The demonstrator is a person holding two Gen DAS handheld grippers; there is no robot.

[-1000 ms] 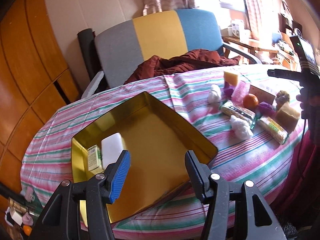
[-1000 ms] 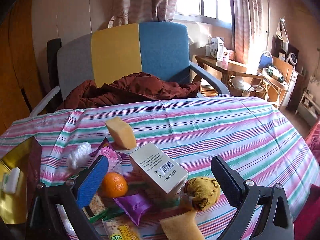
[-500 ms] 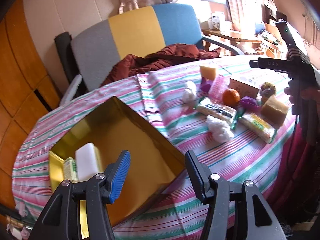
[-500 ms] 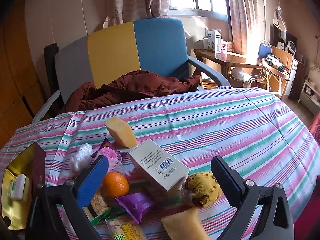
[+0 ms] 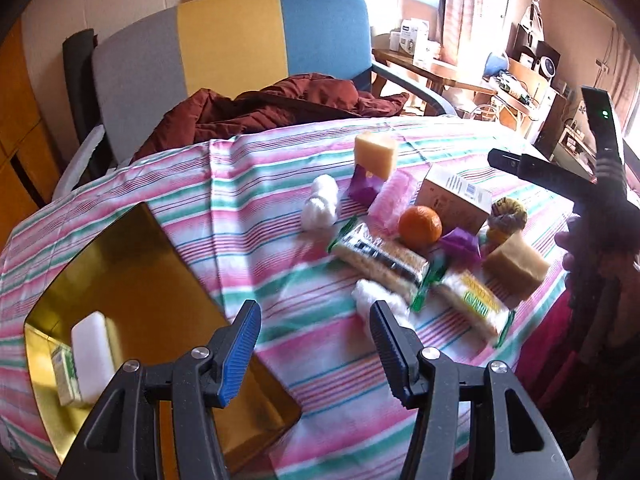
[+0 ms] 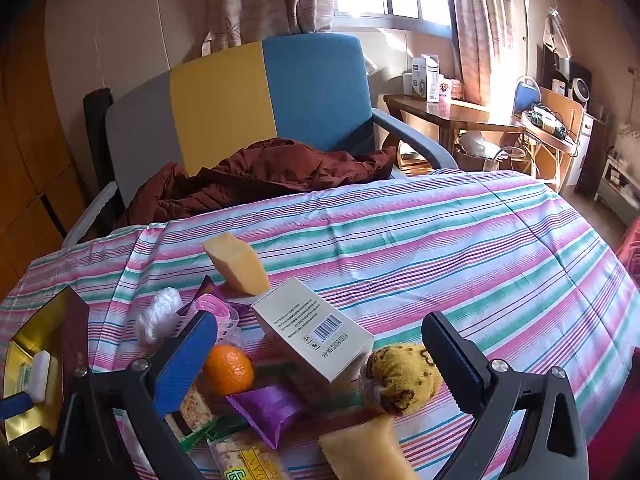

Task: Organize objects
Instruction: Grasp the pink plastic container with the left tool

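Note:
A gold tray (image 5: 140, 280) lies at the left on the striped cloth and holds a white bar (image 5: 92, 356) and a small green box (image 5: 64, 376). To its right is a pile: an orange (image 5: 420, 222), a carton (image 5: 456, 200), two snack bars (image 5: 380, 260), a yellow sponge (image 5: 376, 152) and white wads (image 5: 320, 204). My left gripper (image 5: 314, 344) hangs open and empty over the tray's right edge. My right gripper (image 6: 320, 360) is open above the carton (image 6: 316, 336), orange (image 6: 228, 370) and purple packet (image 6: 268, 404), touching none of them.
A yellow spotted sock ball (image 6: 404, 372) and a tan block (image 5: 516, 268) lie at the pile's right. Behind the round table stands a grey, yellow and blue armchair (image 6: 240, 96) with a dark red jacket (image 6: 272, 172). A hand holds the right gripper's body (image 5: 600, 184).
My left gripper has swung right, from over the middle of the tray to its right edge, nearer the pile. The right gripper has stayed put.

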